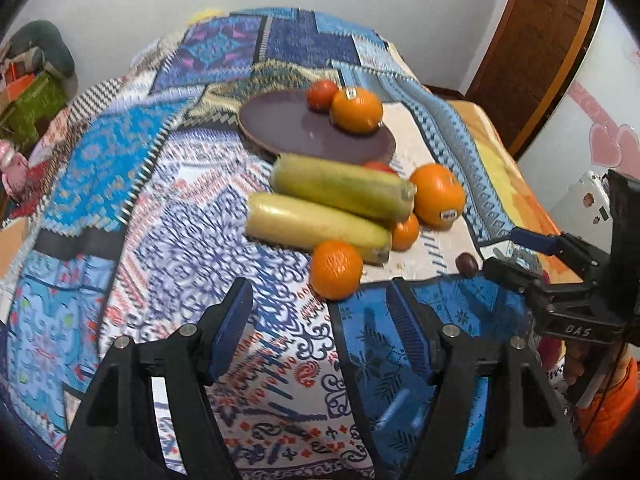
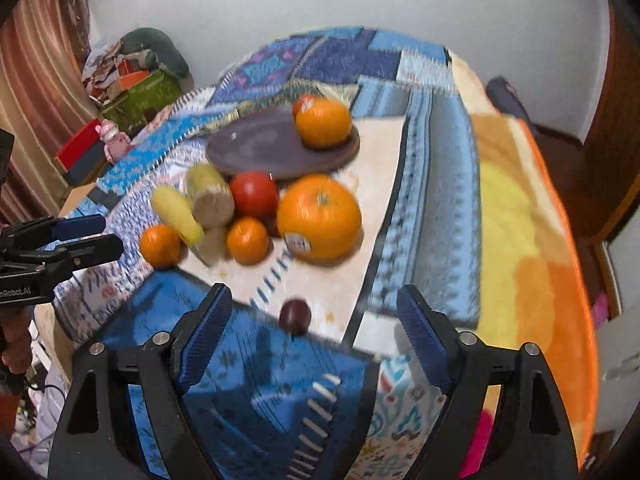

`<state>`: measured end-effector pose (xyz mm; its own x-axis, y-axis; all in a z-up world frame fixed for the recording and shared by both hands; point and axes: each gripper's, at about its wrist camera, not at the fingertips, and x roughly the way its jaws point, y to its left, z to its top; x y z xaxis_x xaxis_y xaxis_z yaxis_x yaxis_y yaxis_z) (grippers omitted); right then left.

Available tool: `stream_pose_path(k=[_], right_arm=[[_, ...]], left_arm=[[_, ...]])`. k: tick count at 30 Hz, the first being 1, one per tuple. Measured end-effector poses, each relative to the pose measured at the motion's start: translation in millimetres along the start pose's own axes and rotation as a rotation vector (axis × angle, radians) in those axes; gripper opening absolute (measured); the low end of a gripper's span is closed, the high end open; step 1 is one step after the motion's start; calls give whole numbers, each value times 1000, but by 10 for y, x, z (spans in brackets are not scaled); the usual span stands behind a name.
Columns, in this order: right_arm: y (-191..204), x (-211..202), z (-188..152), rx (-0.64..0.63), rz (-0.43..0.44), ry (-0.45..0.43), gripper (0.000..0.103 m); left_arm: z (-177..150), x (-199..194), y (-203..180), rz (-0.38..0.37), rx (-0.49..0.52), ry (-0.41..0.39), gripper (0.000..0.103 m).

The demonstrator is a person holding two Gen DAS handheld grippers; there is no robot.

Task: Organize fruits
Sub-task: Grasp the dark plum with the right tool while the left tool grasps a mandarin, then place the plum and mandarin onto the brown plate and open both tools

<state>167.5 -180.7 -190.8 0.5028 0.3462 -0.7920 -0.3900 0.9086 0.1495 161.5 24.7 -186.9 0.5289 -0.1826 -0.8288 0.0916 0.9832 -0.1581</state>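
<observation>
A dark purple plate [image 1: 296,128] [image 2: 256,146] holds a large orange [image 1: 356,109] [image 2: 323,122] and a tomato [image 1: 321,94]. In front lie two corn cobs [image 1: 320,208] [image 2: 210,196], a large stickered orange [image 1: 437,195] [image 2: 319,217], a second tomato [image 2: 255,193], two small oranges [image 1: 336,275] [image 2: 247,239] and a dark plum [image 1: 467,264] [image 2: 295,316]. My left gripper [image 1: 320,328] is open and empty, just short of the nearest small orange. My right gripper [image 2: 312,336] is open and empty, with the plum between its fingertips' line, a little ahead.
The fruits lie on a patchwork cloth [image 1: 160,200] over a bed or table. An orange-yellow blanket [image 2: 520,220] covers the right side. Boxes and clutter [image 2: 132,84] stand at the far left by a curtain. A wooden door [image 1: 532,48] is at the right.
</observation>
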Motion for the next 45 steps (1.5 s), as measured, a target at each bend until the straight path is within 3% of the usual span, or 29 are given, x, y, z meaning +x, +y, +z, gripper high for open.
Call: stream_pose_path(k=[7,20,21,34,45], right_arm=[[-3,180,-89,3,36,65,49],[54,223,-144,-30,26,38,18],[55,225,-140,-30,28,37,16],[72,55,-37,-20,36,-12,14],[153,-191,403,-59,34,-136,14]], left_arm=[[-18,206,-56,-27,-1,35,68],[52,426,-149,-10,30,46,42],[46,430,-156,-1,38,45,37],[66,107,-71,-12,9,-22,36],[447,-296,39,9,-12,-152,36]])
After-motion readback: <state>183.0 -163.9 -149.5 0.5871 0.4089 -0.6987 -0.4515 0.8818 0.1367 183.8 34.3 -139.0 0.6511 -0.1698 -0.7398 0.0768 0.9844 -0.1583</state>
